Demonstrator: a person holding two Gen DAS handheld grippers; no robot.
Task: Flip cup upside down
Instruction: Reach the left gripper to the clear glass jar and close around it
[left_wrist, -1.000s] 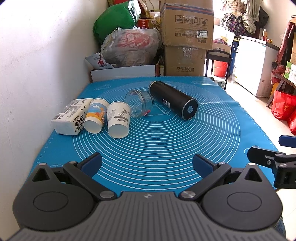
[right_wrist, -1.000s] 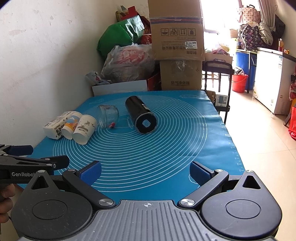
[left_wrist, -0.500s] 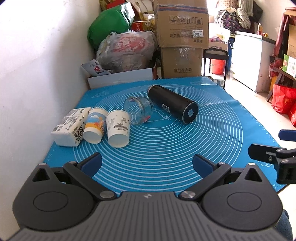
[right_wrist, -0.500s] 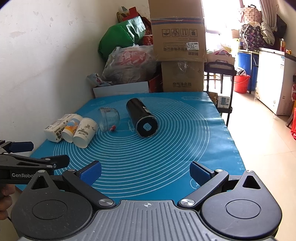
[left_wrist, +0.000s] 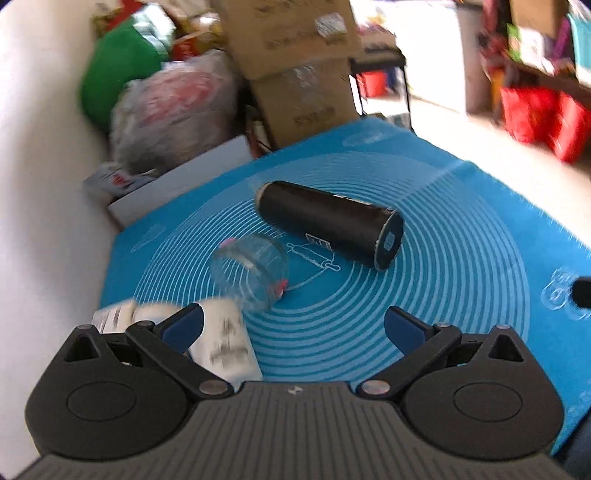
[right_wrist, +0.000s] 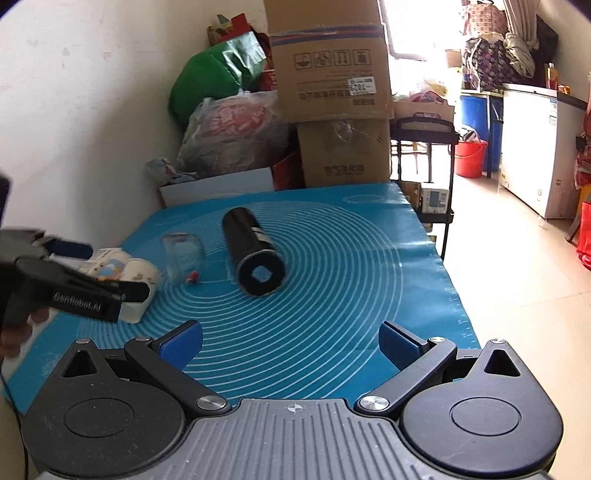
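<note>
Two white paper cups lie on their sides at the left of the blue mat (right_wrist: 332, 295). The nearer one (left_wrist: 225, 343) is blurred, just behind my left gripper's left finger; it also shows in the right wrist view (right_wrist: 142, 277), with the second cup (right_wrist: 107, 267) beside it. My left gripper (left_wrist: 293, 326) is open and empty, tilted, low over the cups; it also shows in the right wrist view (right_wrist: 99, 269). My right gripper (right_wrist: 290, 341) is open and empty over the mat's near edge.
A clear glass jar (left_wrist: 255, 273) and a black flask (left_wrist: 332, 229) lie on their sides mid-mat. A tissue pack (left_wrist: 110, 317) lies left of the cups by the white wall. Boxes (right_wrist: 332, 110) and bags stand behind the table. Floor lies to the right.
My left gripper has moved forward and left toward the paper cups and tilted; its view is blurred. My right gripper has moved slightly forward. Both stay open.
</note>
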